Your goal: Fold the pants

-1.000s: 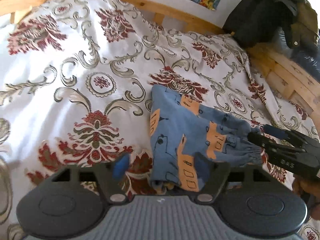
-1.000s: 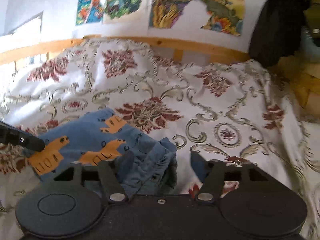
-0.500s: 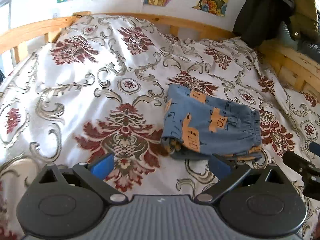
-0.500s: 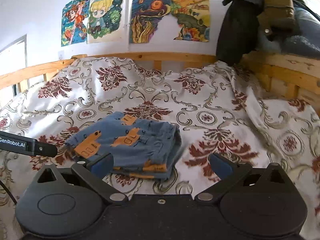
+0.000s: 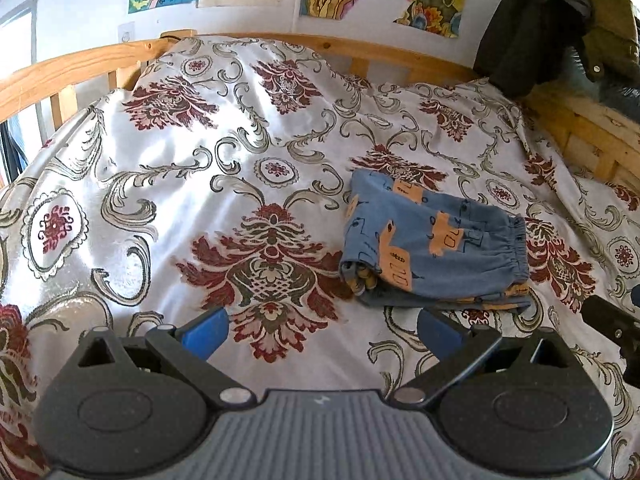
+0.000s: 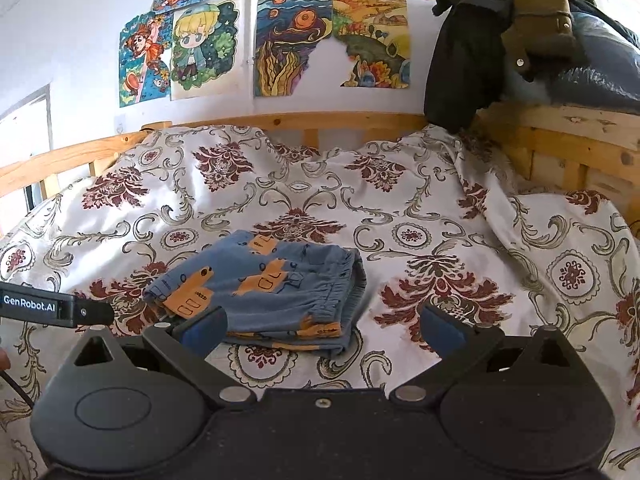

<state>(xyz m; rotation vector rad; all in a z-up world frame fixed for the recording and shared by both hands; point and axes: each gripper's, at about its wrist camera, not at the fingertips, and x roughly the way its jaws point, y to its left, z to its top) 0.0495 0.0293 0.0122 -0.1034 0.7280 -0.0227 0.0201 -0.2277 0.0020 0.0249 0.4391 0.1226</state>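
Small blue pants (image 5: 432, 248) with orange prints lie folded into a compact stack on the floral bedspread (image 5: 200, 184), elastic waistband to the right. In the right wrist view the same pants (image 6: 264, 288) rest just beyond the fingers. My left gripper (image 5: 320, 330) is open, held back from the pants and to their left, with nothing between its blue pads. Likewise empty and open, my right gripper (image 6: 322, 328) hovers near the pants' front edge. The left gripper's black body (image 6: 52, 308) shows at the left edge of the right wrist view.
A wooden bed rail (image 6: 300, 120) runs around the back and right side. Dark jackets (image 6: 500, 32) hang over the right corner of the rail (image 5: 560, 28). Colourful drawings (image 6: 260, 44) are taped to the white wall.
Both grippers let go of the pants, opened wide and drew back and up. The pants now lie folded on the bedspread, farther from both cameras.
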